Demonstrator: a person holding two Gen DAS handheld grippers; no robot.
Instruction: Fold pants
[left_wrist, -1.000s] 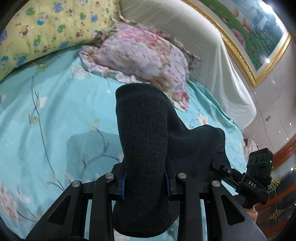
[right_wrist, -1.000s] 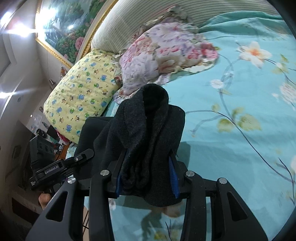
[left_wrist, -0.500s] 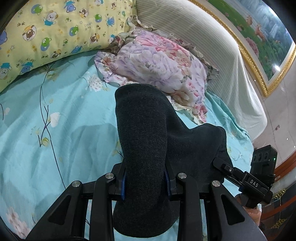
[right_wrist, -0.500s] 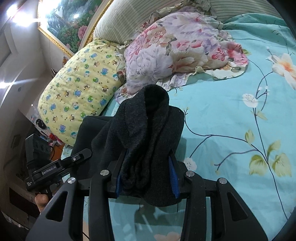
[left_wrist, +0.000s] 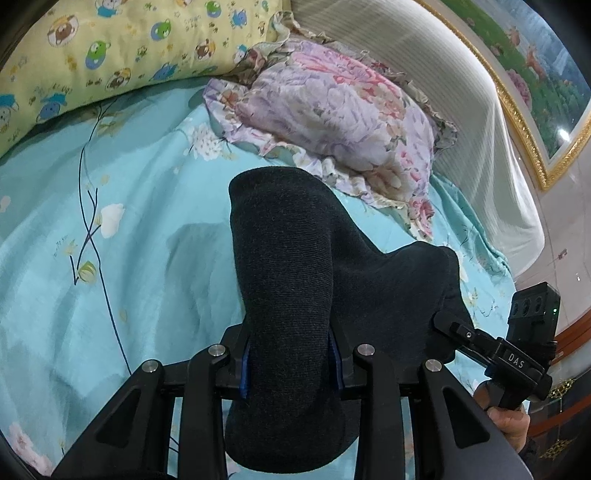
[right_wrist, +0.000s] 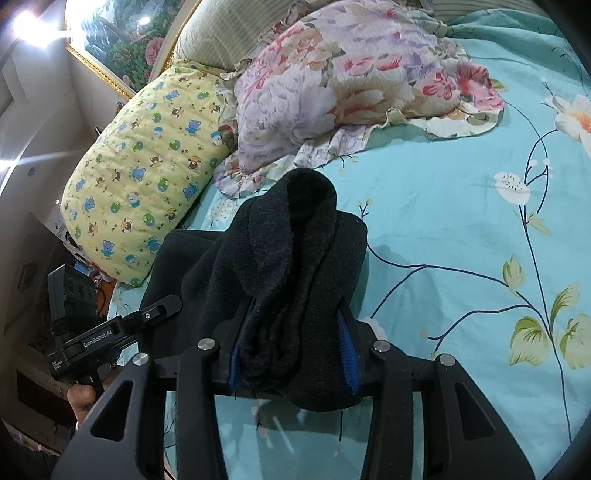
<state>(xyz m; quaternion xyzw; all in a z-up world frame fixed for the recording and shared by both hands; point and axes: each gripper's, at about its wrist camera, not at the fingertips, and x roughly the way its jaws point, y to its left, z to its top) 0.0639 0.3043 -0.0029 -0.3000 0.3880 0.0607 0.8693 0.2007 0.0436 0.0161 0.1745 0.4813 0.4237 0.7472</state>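
Bare sheet (left_wrist: 110, 295) lies open ahead — floral pillow (left_wrist: 340, 122) and yellow pillow (left_wrist: 110, 48) block beyond.

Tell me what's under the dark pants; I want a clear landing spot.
Under the pants shows only the turquoise floral bedsheet, shadowed. The patch directly beneath the cloth is covered. Both the left tool and right tool grip them.

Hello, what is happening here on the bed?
A person holds two tongs. The left tongs and the right tongs are each shut on a bunch of the dark pants, which hang lifted above the turquoise flowered sheet. Two pillows lie behind them. No finished fold is visible yet.
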